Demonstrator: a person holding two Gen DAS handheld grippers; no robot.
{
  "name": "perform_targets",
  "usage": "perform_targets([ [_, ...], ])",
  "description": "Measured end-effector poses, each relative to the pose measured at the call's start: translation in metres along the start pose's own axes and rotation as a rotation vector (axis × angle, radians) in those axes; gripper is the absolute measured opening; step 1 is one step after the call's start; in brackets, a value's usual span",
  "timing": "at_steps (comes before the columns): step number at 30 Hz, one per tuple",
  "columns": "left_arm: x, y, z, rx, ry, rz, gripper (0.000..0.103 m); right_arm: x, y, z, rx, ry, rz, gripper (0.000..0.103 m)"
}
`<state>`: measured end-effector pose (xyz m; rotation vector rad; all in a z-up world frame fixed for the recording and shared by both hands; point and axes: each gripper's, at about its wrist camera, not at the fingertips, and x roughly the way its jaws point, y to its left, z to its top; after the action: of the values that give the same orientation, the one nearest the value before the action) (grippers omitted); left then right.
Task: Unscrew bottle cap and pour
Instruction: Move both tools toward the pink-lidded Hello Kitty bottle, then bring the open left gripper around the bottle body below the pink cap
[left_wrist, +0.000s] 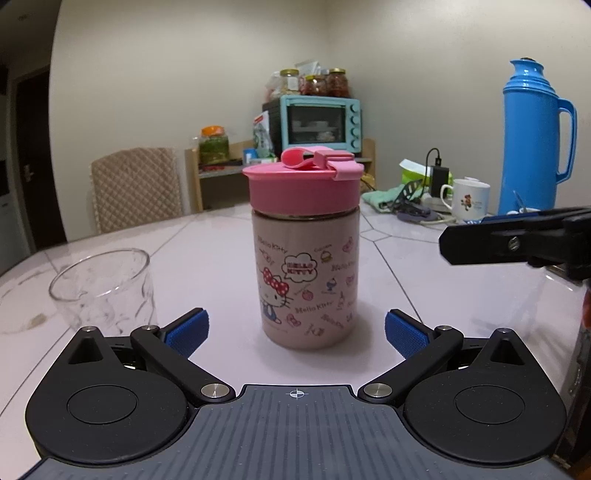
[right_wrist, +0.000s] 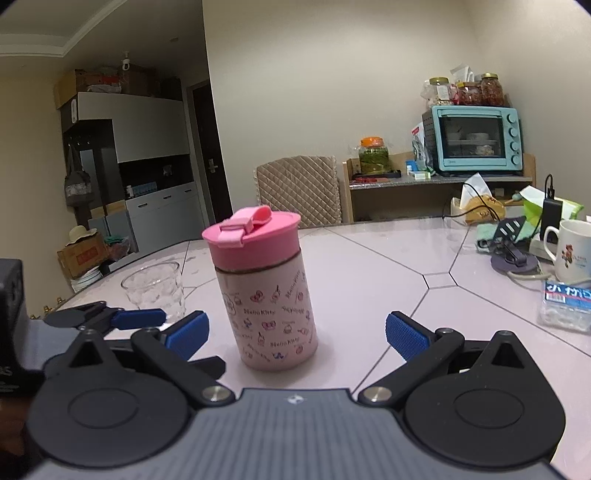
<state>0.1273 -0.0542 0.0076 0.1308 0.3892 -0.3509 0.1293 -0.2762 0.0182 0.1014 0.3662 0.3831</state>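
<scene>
Capped pink bottle (left_wrist: 306, 273) upright on table; empty glass (left_wrist: 105, 291) beside.

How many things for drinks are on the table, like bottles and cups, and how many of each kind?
Pink-capped bottle: 1
Clear glass: 1
White mug: 1
Blue thermos jug: 1
Total: 4
A second white rim peeks out behind the mug in the left wrist view, too hidden to count.
</scene>
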Motion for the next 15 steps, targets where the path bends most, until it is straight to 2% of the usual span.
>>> perform_targets([
  [15,0.042,0.005,0.02,0.073,-0.029,-0.085,0.103,0.0,-0.002,0.014,0.013,-0.036,0.003,0.103],
])
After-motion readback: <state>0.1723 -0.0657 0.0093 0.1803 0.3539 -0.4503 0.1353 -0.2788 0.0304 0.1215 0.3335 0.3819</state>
